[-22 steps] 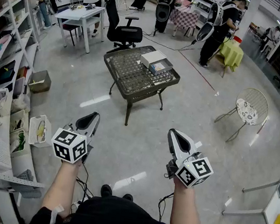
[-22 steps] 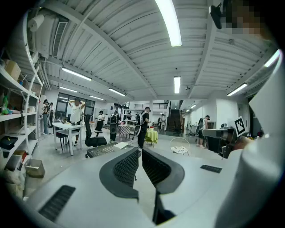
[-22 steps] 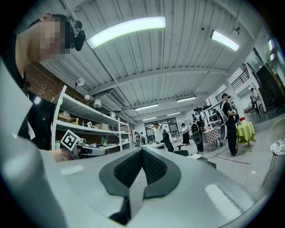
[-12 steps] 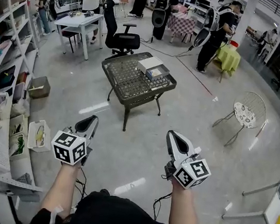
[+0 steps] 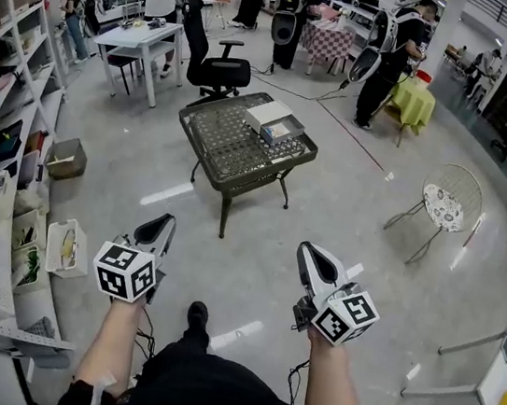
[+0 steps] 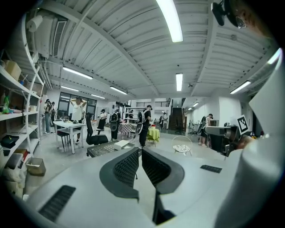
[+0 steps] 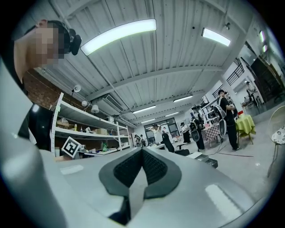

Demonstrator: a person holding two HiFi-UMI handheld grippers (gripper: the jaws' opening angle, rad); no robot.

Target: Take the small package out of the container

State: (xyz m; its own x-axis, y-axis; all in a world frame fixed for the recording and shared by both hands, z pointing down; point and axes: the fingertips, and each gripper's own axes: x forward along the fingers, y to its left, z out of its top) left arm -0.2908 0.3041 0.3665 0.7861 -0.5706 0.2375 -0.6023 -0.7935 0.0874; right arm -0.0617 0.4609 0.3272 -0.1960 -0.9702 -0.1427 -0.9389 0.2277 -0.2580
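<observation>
The grey floor (image 5: 364, 223) fills most of the head view. A tall white shelf (image 5: 21, 115) full of things stands along the left edge. In the upper middle of the frame stands a dark woven bench (image 5: 224, 145). A white box (image 5: 267, 111) and a grey container (image 5: 295, 124) sit side by side on the far part of the bench. The small package (image 5: 282, 133) shows only as a light patch with a bit of blue inside the container, too small to make out well. The person holds the left gripper (image 5: 164, 222) and the right gripper (image 5: 309, 250) low in the frame. Both point up the frame toward the bench, and both are well apart from it and from the container. The jaws of each gripper are closed together, with nothing between them.
</observation>
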